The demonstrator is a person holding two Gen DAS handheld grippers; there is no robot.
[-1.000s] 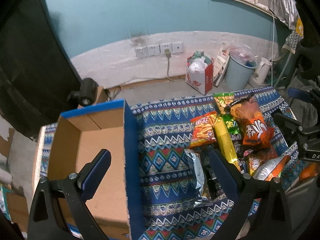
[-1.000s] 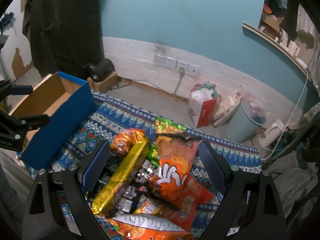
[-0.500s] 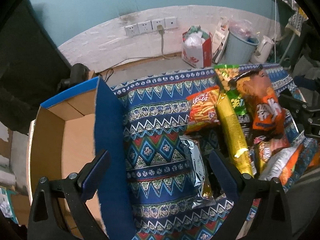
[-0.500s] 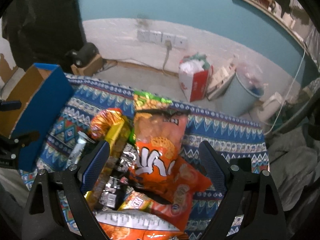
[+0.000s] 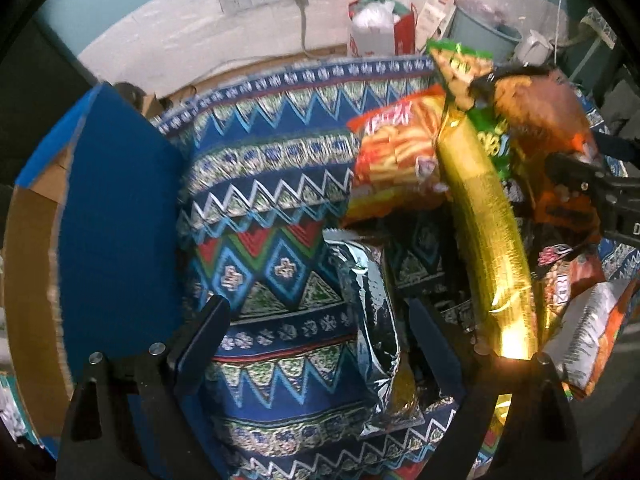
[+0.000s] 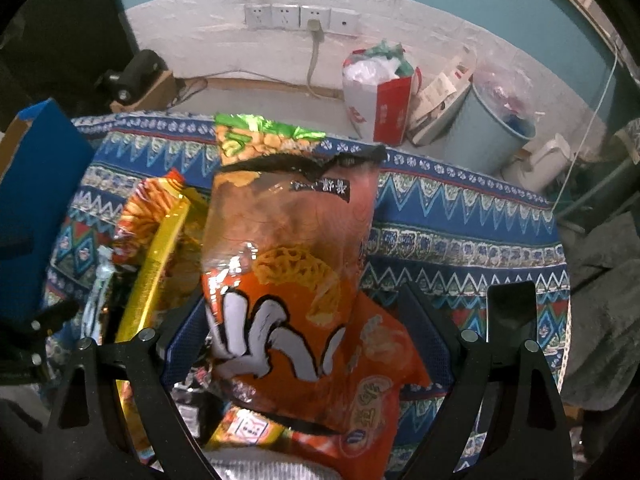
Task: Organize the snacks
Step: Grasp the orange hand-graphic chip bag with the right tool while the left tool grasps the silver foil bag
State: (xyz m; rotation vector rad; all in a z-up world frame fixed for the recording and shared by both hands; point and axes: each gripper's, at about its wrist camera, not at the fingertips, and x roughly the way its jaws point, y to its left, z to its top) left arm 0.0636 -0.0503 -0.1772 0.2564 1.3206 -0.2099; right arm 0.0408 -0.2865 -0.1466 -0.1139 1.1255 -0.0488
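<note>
A heap of snack bags lies on a patterned blue cloth (image 5: 260,184). My left gripper (image 5: 320,320) is open, low over the cloth, with a silver foil bag (image 5: 372,312) between its fingers, not pinched. A long gold pack (image 5: 488,240) and a red-orange fries bag (image 5: 396,152) lie to the right. My right gripper (image 6: 304,320) is open and straddles a large orange chip bag (image 6: 292,264) atop the pile; a green bag (image 6: 256,136) lies behind it. The blue cardboard box (image 5: 116,224) stands at the left, also in the right wrist view (image 6: 36,184).
Past the cloth's far edge are a white-and-red paper bag (image 6: 380,92), a grey-blue bin (image 6: 488,128), a white kettle (image 6: 540,160) and wall sockets (image 6: 300,18). A dark phone (image 6: 512,316) lies on the cloth at the right. My right gripper shows at the left wrist view's right edge (image 5: 600,192).
Both grippers have dropped lower and closer to the snacks. The left one moved right from over the box to the silver bag; the right one now straddles the orange bag.
</note>
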